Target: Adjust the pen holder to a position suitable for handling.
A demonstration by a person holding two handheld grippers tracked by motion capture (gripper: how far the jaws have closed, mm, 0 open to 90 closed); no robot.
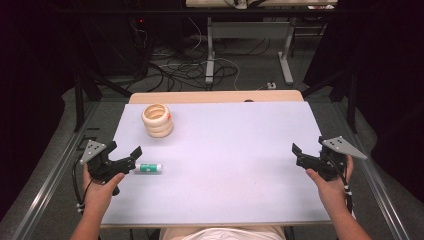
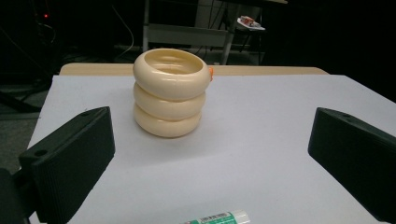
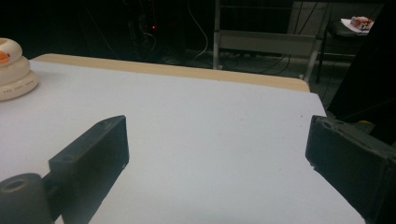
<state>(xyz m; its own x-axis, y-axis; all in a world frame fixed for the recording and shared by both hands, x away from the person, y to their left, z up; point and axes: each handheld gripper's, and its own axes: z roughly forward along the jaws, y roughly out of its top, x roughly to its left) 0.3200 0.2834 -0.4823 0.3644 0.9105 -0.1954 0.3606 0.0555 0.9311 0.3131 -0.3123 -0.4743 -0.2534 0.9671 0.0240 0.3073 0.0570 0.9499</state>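
Observation:
A cream holder (image 1: 157,121) shaped like three stacked rings stands upright at the back left of the pale table (image 1: 225,190). A small green-and-white glue stick (image 1: 149,168) lies flat on its side at the left. My left gripper (image 1: 124,150) is open and sits just left of the stick without touching it. In the left gripper view the holder (image 2: 170,91) stands ahead between the wide-apart jaws, and the stick (image 2: 219,217) lies at the bottom edge. My right gripper (image 1: 307,146) is open near the table's right edge with nothing in it. The holder (image 3: 14,70) shows far left in the right gripper view.
A wooden strip (image 1: 215,96) runs along the table's far edge. Beyond it are cables on the floor (image 1: 185,70) and metal desk legs (image 1: 286,55). Dark frame rails flank both sides of the table.

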